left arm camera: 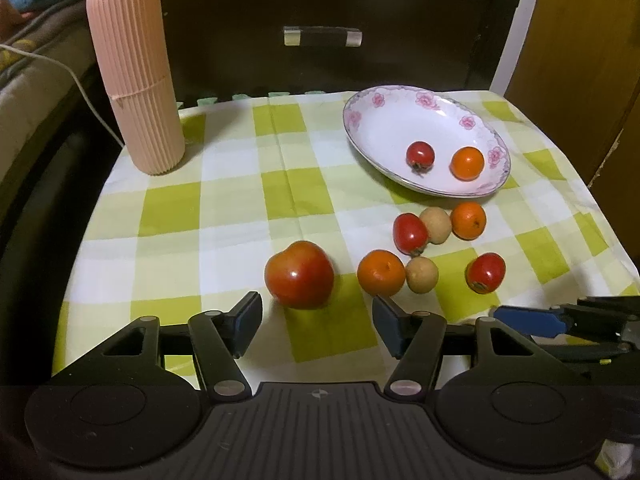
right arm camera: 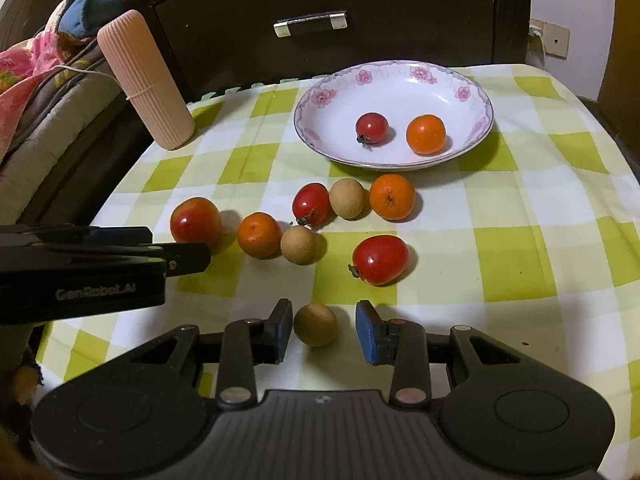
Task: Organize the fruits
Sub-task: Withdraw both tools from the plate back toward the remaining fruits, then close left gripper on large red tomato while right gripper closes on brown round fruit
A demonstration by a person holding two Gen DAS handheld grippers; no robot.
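Your right gripper point(right arm camera: 323, 330) straddles the small round tan longan-like fruit point(right arm camera: 315, 324) on the green-and-white checked cloth point(right arm camera: 520, 256); its blue pads sit apart from the skin on both sides, so nothing is pinched yet. Your left gripper point(left arm camera: 316, 326) is spread, empty, with the large glossy red tomato point(left arm camera: 299, 274) just beyond at 12 o'clock. The white floral-rimmed ceramic plate point(right arm camera: 320, 98), at 12 o'clock from the longan, holds one red and one orange fruit. Judgement: the longan is light, with a thin, stiff, matt shell, and will roll; close across its widest middle, gently. The tomato is smooth and slippery, soft under pressure
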